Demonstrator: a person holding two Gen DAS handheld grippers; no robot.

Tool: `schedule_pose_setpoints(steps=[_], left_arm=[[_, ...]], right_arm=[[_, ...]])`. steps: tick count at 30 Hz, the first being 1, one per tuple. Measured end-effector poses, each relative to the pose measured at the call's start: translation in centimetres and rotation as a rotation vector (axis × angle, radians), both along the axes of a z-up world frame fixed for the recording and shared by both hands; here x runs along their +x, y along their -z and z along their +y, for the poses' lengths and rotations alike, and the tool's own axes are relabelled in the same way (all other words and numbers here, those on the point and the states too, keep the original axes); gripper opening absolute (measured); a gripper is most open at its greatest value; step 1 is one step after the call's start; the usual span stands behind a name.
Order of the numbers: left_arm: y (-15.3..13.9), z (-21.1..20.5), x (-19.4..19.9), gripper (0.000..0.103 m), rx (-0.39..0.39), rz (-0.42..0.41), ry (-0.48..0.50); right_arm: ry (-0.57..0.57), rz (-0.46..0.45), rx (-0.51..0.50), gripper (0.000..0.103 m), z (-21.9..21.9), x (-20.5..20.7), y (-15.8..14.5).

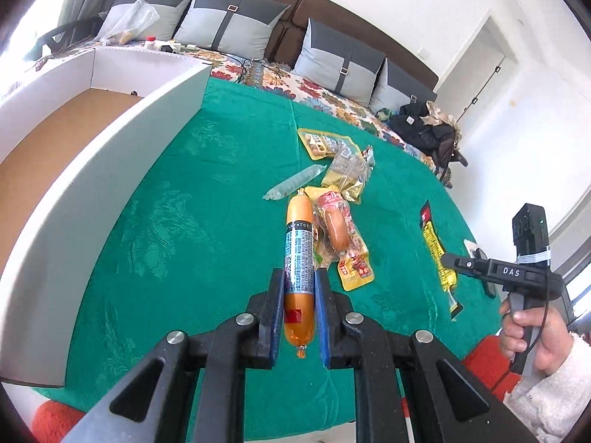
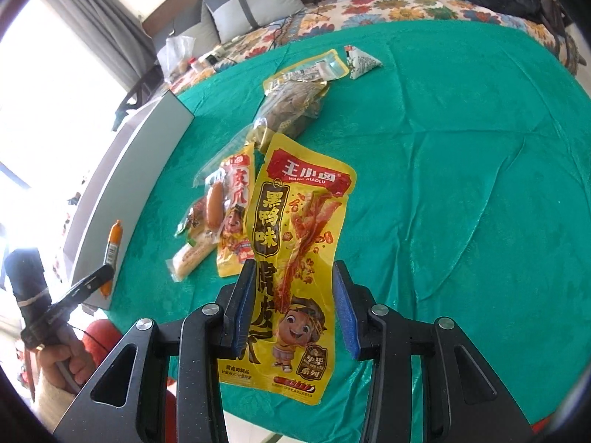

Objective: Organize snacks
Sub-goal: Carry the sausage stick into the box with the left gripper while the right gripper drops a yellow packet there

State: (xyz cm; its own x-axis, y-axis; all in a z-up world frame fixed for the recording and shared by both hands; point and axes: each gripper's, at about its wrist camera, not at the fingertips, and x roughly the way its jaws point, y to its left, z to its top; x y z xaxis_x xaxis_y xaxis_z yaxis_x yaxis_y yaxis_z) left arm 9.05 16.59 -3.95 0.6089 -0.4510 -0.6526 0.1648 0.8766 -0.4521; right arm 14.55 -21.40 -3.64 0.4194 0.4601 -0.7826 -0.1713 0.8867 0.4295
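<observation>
A: Where is the orange sausage stick point(image 1: 299, 258)?

B: Pinched lengthwise between the blue pads of the left hand-held gripper point(image 1: 300, 288), raised above the green cover point(image 1: 177, 221) of the bed. Its far tip points at the snack pile.

A: And the right one?

B: The right hand-held gripper point(image 2: 293, 302) holds a yellow snack pouch point(image 2: 295, 258) with a red banner and a cartoon child. Both pads press its edges and the pouch bows between them, lifted off the cover.

A: What lies beyond?

B: In the left wrist view, a sealed sausage pack point(image 1: 341, 236) sits just right of the stick, with a clear tube packet point(image 1: 295, 182) and crinkled yellow packets point(image 1: 347, 170) farther off. A white cardboard box point(image 1: 92, 170) with a brown floor stands at the left, open on top.

A: Anything else?

B: A hand point(image 1: 532, 336) in a fluffy white sleeve point(image 1: 554, 398) grips the right tool's handle at the near right. 4 grey cushions point(image 1: 229, 22) line the far headboard, and a dark bag point(image 1: 424, 129) rests on the floral sheet.
</observation>
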Motion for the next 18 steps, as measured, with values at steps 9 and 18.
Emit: schedule_pose_setpoints(steps=[9, 18], left_arm=[[-5.9, 12.9, -1.0, 0.015, 0.044, -0.072, -0.255], [-2.0, 22.0, 1.5, 0.025, 0.173, 0.084, -0.477]], right_arm=[[-0.23, -0.039, 0.161, 0.042, 14.1, 1.5, -6.0], [-0.464, -0.087, 0.28, 0.054, 36.0, 5.0, -11.4]])
